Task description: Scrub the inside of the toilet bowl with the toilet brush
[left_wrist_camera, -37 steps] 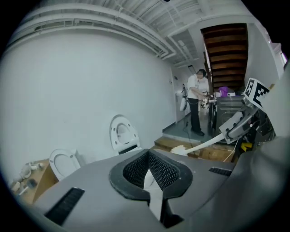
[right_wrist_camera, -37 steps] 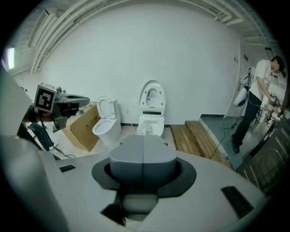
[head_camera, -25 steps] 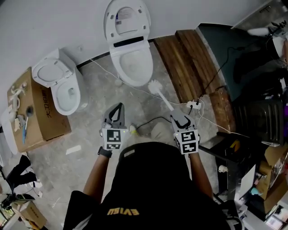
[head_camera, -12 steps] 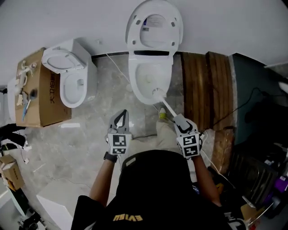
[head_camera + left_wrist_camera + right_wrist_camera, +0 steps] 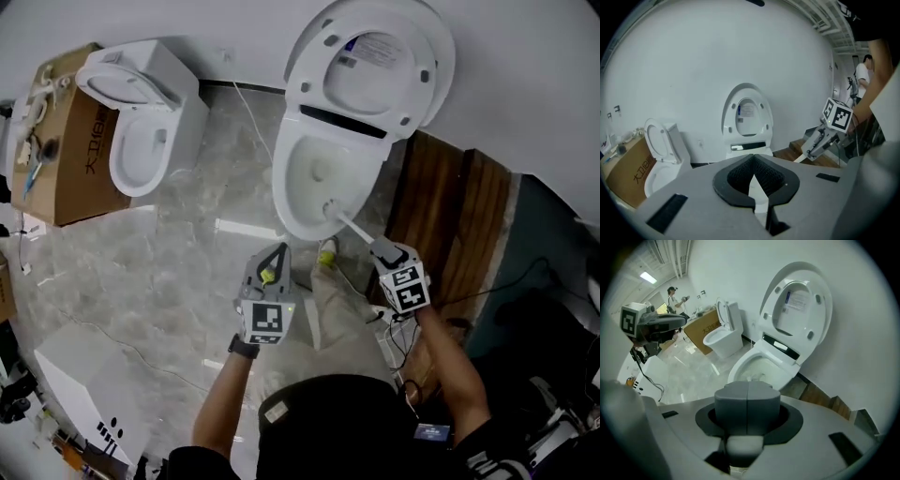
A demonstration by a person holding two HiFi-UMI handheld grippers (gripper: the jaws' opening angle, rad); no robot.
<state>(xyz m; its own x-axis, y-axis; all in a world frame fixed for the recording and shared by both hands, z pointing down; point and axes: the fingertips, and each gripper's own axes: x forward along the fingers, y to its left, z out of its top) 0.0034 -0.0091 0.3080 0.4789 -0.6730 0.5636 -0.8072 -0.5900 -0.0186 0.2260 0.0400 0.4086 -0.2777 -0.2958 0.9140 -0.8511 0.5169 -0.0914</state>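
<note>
While the right gripper (image 5: 382, 251) clamps it, the brush (image 5: 349, 223) reaches the bowl (image 5: 307, 187).

Holds left gripper (image 5: 277, 253) forward, jaws meeting at the tips, nothing between them; marker cube (image 5: 262, 322) just behind the jaws, bare left forearm (image 5: 223, 398) trailing straight back. Extends right gripper (image 5: 380, 248), jaws pressed together, apparently pinching the toilet brush (image 5: 349, 225) handle, which juts ahead of the tips; right forearm (image 5: 452, 361) stretched behind.
</note>
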